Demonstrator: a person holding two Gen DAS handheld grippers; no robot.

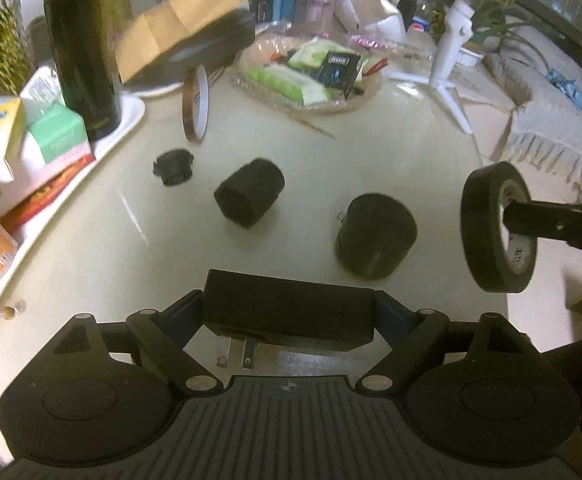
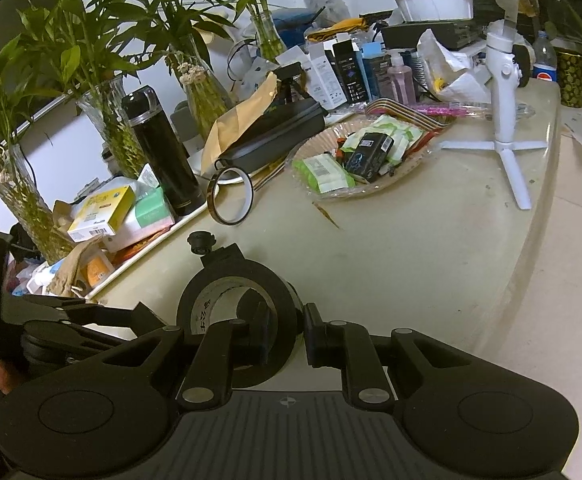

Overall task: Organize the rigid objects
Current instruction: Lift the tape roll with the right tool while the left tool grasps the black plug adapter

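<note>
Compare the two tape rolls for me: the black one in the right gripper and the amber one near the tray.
The black tape roll is thick-walled, opaque and clamped in the right gripper, off the table; the amber tape roll is a thin, translucent ring resting on the table, with no gripper on it. The black roll also looks wider across its band. Both stand on edge.

A black tape roll (image 2: 247,316) is clamped on its rim by the right gripper (image 2: 287,338), one jaw inside the ring and one outside. The roll is held upright above the tabletop (image 2: 431,248). An amber tape ring (image 2: 231,196) is seen standing on edge farther back, just beside a black flask (image 2: 163,152) on a white tray (image 2: 151,248). A glass dish (image 2: 407,176) of packets is set to the right, with a white tripod (image 2: 503,120) beyond it. The left gripper (image 2: 91,320) is seen at the left edge.
</note>
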